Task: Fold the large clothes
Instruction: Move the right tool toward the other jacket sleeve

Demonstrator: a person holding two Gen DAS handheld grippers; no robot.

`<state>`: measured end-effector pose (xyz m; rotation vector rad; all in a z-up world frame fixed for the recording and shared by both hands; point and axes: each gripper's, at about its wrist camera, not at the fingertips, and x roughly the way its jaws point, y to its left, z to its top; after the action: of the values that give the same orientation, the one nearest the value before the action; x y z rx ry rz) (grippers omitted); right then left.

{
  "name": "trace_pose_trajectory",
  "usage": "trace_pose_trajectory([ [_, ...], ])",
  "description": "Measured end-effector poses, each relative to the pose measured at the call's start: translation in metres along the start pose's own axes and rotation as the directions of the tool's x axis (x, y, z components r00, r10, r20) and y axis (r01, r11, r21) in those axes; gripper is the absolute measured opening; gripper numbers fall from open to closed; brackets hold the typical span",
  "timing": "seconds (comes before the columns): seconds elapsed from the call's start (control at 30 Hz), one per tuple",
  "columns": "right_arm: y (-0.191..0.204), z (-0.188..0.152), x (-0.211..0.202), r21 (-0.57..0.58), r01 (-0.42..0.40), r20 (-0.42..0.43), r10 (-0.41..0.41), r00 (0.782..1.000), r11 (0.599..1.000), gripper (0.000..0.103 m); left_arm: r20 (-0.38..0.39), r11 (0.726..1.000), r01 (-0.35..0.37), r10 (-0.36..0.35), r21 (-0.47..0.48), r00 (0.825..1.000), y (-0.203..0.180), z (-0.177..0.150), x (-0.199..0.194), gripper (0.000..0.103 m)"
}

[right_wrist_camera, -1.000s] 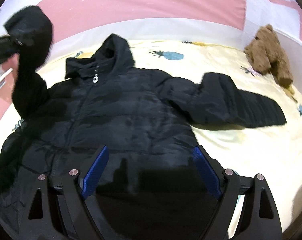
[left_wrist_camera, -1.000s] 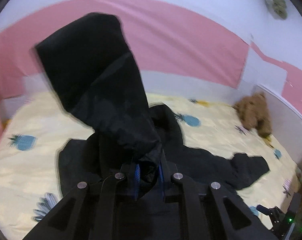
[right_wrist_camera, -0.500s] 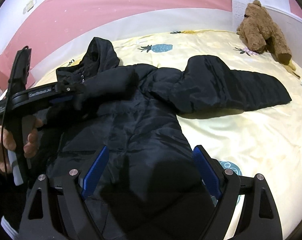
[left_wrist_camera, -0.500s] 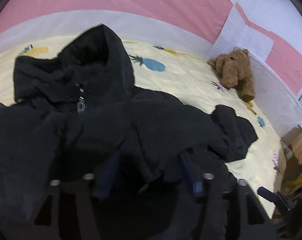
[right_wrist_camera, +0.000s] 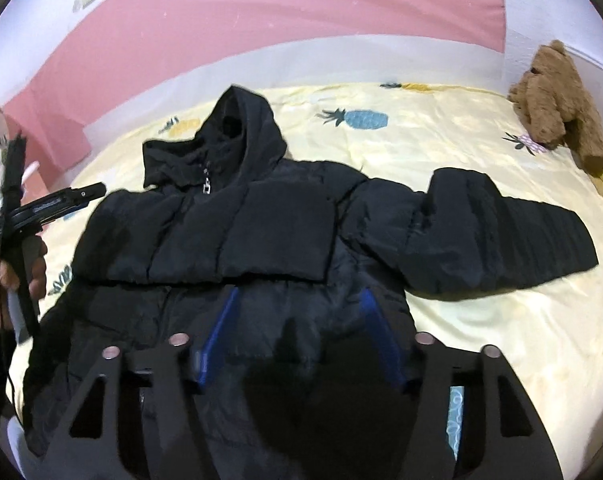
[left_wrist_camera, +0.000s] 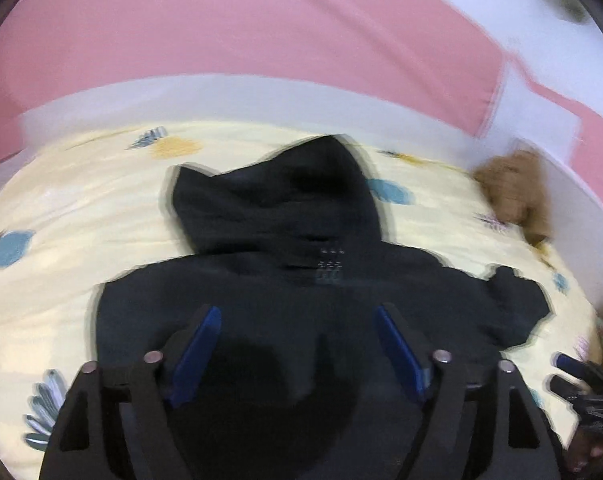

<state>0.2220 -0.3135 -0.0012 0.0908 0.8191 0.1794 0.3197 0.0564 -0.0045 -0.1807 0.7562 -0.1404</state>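
Observation:
A black hooded puffer jacket lies front up on the yellow bed sheet, hood toward the wall. Its left sleeve is folded across the chest. Its right sleeve stretches out flat to the right. My right gripper is open and empty over the jacket's lower body. My left gripper is open and empty above the jacket; it also shows in the right wrist view at the left, held off the jacket's shoulder. The left wrist view is blurred.
A brown teddy bear sits at the bed's far right corner; it also shows in the left wrist view. A pink and white wall runs behind the bed. Bare sheet lies right of the outstretched sleeve.
My left gripper carried the left sleeve over the chest, let it go and opened, then drew back to the left. My right gripper stayed open and moved forward over the jacket.

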Motion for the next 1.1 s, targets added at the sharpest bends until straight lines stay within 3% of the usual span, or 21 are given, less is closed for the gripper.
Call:
trace_pose_trajectory([
  [0.07,0.004,0.003,0.004,-0.022,-0.001,-0.02,0.0,1.0,1.0,0.058,-0.037,0.996,-0.071,0.069,-0.053,0.997,0.035,0.0,0.019,0.056],
  [0.13,0.004,0.0,0.003,-0.044,0.011,-0.03,-0.012,0.999,0.999,0.058,-0.104,0.988,-0.092,0.08,-0.12,0.991,0.068,-0.01,0.049,0.049],
  [0.2,0.002,-0.002,0.001,-0.048,0.02,-0.044,-0.022,0.999,0.999,0.058,-0.119,0.991,-0.066,0.052,-0.117,0.991,0.075,-0.023,0.068,0.049],
  [0.3,0.0,0.004,-0.001,-0.06,0.046,-0.041,-0.049,0.998,0.997,0.058,-0.09,0.996,-0.085,0.081,-0.042,0.993,0.061,-0.033,0.074,0.05],
  [0.4,0.006,0.021,0.007,-0.044,0.003,-0.004,-0.004,1.0,0.999,0.058,-0.088,0.996,-0.079,0.075,-0.039,0.993,0.057,-0.029,0.069,0.051],
  [0.5,0.016,0.037,0.037,-0.057,-0.017,0.001,0.017,1.0,0.998,0.058,-0.055,0.996,-0.053,0.049,-0.074,0.997,0.064,-0.022,0.045,0.051],
  [0.57,0.021,0.044,0.058,-0.06,-0.021,-0.01,0.021,1.0,0.998,0.058,-0.011,0.993,-0.074,0.073,-0.087,0.997,0.073,-0.013,0.033,0.051],
  [0.73,0.016,0.05,0.123,-0.036,0.01,-0.086,-0.013,0.996,0.999,0.052,-0.056,0.983,-0.155,0.15,-0.095,0.987,0.09,-0.015,0.064,0.051],
  [0.83,0.001,0.037,0.151,-0.006,0.007,-0.126,-0.008,0.992,1.0,0.051,-0.031,0.984,-0.159,0.157,-0.081,0.987,0.091,-0.025,0.066,0.051],
  [1.0,-0.003,0.036,0.138,0.019,0.009,-0.112,-0.006,0.994,1.0,0.052,-0.033,0.986,-0.14,0.138,-0.091,0.99,0.092,-0.018,0.058,0.051],
  [1.1,0.002,0.032,0.107,0.011,-0.029,-0.052,0.03,0.998,1.0,0.052,0.006,0.991,-0.072,0.073,-0.109,0.997,0.089,-0.023,0.026,0.051],
])
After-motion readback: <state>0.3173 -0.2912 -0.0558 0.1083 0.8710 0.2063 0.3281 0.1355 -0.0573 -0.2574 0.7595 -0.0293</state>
